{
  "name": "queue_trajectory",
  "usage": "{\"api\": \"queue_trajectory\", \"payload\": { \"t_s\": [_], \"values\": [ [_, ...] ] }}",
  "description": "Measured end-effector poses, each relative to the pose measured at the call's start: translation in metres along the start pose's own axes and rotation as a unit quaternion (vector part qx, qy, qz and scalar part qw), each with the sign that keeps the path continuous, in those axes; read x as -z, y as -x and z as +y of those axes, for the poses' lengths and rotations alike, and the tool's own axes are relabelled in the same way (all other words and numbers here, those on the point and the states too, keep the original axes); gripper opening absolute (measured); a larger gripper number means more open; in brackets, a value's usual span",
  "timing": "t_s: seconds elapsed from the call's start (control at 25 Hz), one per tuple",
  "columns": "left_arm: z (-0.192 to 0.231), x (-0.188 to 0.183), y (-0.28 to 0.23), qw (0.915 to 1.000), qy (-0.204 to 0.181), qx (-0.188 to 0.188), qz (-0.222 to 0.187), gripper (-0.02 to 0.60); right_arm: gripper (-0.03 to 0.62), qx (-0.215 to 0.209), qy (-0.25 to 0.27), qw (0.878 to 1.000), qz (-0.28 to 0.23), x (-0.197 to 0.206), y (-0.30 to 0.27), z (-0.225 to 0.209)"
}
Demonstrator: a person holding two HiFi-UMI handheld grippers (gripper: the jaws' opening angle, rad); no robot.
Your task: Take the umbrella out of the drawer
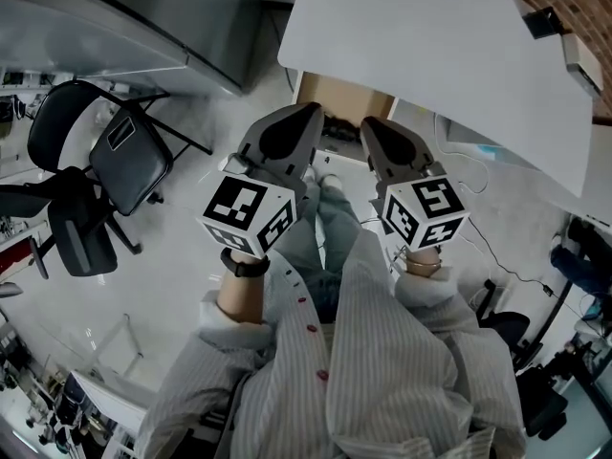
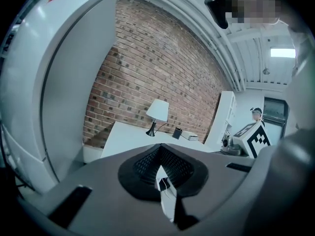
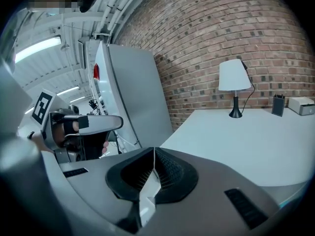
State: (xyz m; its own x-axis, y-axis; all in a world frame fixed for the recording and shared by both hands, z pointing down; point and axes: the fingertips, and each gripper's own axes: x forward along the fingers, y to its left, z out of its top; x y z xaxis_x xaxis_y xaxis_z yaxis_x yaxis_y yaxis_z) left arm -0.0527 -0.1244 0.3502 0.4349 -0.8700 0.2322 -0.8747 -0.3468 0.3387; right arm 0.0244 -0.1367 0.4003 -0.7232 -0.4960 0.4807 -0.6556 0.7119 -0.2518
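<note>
Two grippers, both with jaws pressed together on nothing: I saw the left gripper [image 1: 304, 122] and the right gripper [image 1: 375, 132] side by side above the wearer's striped shirt [image 1: 382, 352]. Past their tips, a wooden drawer unit [image 1: 344, 98] sat under the white table [image 1: 430, 36] edge. Something dark [image 1: 339, 130] showed at its front. I couldn't tell whether that was the umbrella.
</note>
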Motion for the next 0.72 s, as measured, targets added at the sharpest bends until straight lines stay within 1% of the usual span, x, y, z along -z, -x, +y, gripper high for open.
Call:
{"api": "queue_trajectory", "payload": {
  "t_s": [0.24, 0.44, 0.6, 0.72],
  "values": [
    [0.006, 0.030, -0.010, 0.9998, 0.016, -0.012, 0.007, 0.009, 0.037, 0.006, -0.009, 1.000, 0.016, 0.028, -0.002, -0.017],
    [0.018, 0.072, -0.019, 0.9986, 0.045, -0.026, 0.012, 0.009, 0.037, 0.010, -0.015, 0.999, 0.041, 0.062, -0.016, -0.029],
    [0.028, 0.102, -0.030, 0.9980, 0.047, -0.030, 0.030, 0.009, 0.037, 0.016, -0.024, 0.999, 0.046, 0.078, -0.031, -0.042],
    [0.036, 0.130, -0.037, 0.9966, 0.059, -0.040, 0.042, 0.009, 0.037, 0.016, -0.024, 0.998, 0.052, 0.091, -0.043, -0.051]
  ]
}}
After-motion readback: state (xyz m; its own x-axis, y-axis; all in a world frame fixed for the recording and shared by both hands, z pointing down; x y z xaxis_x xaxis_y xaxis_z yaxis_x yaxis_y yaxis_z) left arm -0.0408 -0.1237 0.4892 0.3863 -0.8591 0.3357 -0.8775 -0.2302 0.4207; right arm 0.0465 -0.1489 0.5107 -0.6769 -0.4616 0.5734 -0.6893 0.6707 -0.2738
